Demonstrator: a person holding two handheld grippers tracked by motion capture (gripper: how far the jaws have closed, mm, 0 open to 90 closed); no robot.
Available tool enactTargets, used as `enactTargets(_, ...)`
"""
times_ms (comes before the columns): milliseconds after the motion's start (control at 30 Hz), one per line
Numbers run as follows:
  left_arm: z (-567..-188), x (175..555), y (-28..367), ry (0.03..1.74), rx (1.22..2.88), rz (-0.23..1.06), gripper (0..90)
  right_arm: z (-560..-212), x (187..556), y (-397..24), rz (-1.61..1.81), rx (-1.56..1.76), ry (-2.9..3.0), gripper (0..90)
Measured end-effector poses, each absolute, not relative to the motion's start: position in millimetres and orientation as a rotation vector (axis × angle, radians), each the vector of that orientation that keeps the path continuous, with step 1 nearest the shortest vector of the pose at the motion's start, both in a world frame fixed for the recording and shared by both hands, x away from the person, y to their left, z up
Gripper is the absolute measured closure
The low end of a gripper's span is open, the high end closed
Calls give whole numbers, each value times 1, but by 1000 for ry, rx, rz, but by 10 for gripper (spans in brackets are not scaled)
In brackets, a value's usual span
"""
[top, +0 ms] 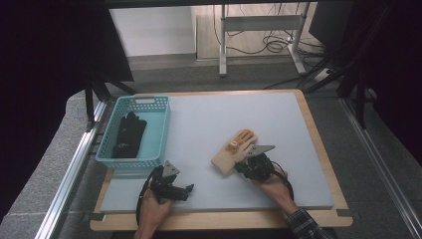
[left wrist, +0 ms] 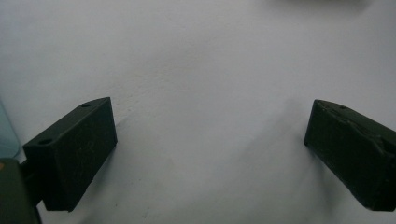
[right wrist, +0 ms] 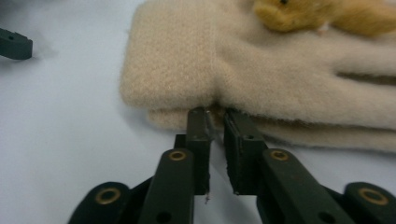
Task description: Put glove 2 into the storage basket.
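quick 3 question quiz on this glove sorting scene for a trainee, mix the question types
1. True or false: the black gloves lie in the teal basket.
2. Which tongs have their tips at the edge of the cream gloves? A) left tongs B) right tongs
3. Fill in: the left tongs stand ____ over the bare grey mat.

Key: 1 true; 2 B; 3 open
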State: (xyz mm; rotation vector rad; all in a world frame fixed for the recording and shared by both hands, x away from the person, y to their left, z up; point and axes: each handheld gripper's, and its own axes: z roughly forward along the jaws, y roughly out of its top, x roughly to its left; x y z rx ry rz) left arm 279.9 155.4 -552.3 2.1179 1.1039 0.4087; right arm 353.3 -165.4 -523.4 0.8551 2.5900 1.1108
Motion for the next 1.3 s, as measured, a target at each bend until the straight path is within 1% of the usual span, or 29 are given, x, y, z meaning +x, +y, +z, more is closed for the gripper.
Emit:
enactTargets(200, -552, 279, 155, 1112, 2116, 414, 26, -515, 349, -186, 1086, 868, 2513, 627)
enactTargets(433, -553, 280, 154, 1119, 2111, 405, 26, -510, 351, -231, 1067, 1000, 2405, 398)
enactTargets(600, -552, 280, 154, 1120, 2114, 401, 25, -511, 350, -258, 1037, 1068, 2348, 290)
enactTargets(733, -552, 281, 154, 1121, 2114, 401, 24, -513, 349, -275, 1003, 1108, 2307, 252)
enactTargets(933, -552, 281, 154, 1122, 2112, 398, 22, -528, 349, -284, 948, 1144, 2305, 210)
enactTargets(1300, -543, 294, 146, 1128, 2146, 382, 29, -530, 347, -284, 964, 1150, 2276, 197)
